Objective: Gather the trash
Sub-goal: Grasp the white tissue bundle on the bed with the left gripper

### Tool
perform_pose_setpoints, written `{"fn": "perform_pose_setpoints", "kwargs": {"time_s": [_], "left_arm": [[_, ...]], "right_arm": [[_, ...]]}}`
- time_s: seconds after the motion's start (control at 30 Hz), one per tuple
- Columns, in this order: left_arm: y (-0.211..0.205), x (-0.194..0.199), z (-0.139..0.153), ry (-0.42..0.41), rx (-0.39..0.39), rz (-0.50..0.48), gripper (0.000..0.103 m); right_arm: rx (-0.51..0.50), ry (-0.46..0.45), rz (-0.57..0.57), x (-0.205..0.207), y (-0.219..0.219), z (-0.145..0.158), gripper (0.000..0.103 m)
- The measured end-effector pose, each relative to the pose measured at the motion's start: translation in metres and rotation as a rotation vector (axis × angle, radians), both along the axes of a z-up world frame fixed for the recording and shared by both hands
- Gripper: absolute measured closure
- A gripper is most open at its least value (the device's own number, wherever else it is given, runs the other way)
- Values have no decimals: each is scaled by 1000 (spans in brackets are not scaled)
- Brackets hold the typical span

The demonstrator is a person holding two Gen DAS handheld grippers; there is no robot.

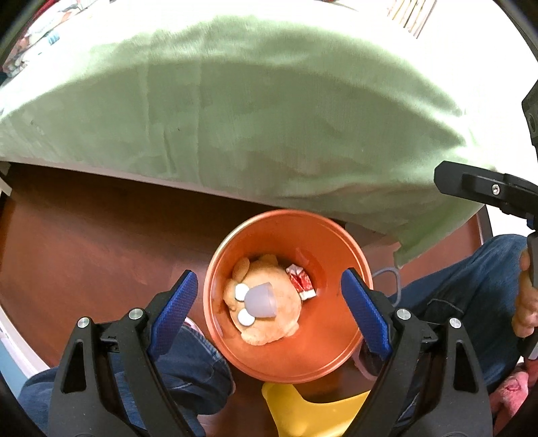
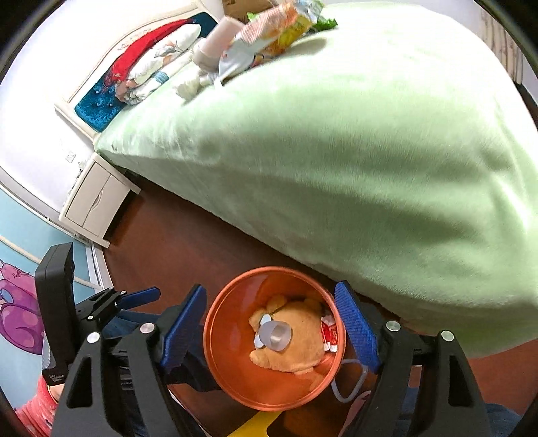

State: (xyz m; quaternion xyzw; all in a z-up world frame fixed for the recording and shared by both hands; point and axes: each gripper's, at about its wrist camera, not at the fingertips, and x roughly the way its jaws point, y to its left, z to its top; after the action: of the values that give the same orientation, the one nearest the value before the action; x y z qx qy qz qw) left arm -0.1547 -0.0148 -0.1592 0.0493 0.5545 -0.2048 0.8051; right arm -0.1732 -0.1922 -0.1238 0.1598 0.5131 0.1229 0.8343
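Note:
An orange bin (image 1: 339,349) stands on the brown floor beside the bed. Inside it lie an orange plush bear (image 1: 269,302), a small grey plastic cup (image 1: 260,301) and a red-and-white wrapper (image 1: 301,281). My left gripper (image 1: 269,302) is open and empty, hovering above the bin. My right gripper (image 2: 272,324) is open and empty too, above the same bin (image 2: 235,380), with the bear (image 2: 296,339), cup (image 2: 276,335) and wrapper (image 2: 329,332) below it. More snack wrappers (image 2: 269,30) lie on the far side of the bed.
A light green blanket (image 1: 252,111) covers the bed and hangs down close to the bin. A yellow plastic thing (image 1: 309,413) sits just in front of the bin. A white nightstand (image 2: 94,198) stands by the headboard. The person's jeans-clad legs (image 1: 188,366) flank the bin.

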Motion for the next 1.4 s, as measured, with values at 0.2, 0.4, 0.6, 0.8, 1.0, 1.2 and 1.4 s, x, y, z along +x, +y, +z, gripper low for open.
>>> {"fn": "perform_pose_setpoints", "kwargs": {"time_s": [0.2, 0.4, 0.6, 0.8, 1.0, 1.2, 1.4], "left_arm": [[4, 8, 17, -57, -1, 26, 18], [3, 33, 53, -154, -24, 44, 18], [9, 79, 88, -187, -120, 100, 18], [7, 142, 115, -283, -102, 166, 18], [-2, 201, 113, -285, -63, 196, 18], [-12, 239, 95, -218, -66, 183, 30], [-8, 243, 94, -184, -120, 177, 68]], "right_arm": [[-4, -57, -31, 1, -11, 23, 25], [-23, -126, -59, -1, -21, 44, 20], [-23, -150, -53, -5, -23, 54, 19], [-20, -156, -50, -6, -22, 54, 19], [-27, -177, -51, -7, -22, 60, 19], [-27, -173, -68, -6, -29, 59, 19], [-23, -161, -84, -4, -35, 54, 19]]}}
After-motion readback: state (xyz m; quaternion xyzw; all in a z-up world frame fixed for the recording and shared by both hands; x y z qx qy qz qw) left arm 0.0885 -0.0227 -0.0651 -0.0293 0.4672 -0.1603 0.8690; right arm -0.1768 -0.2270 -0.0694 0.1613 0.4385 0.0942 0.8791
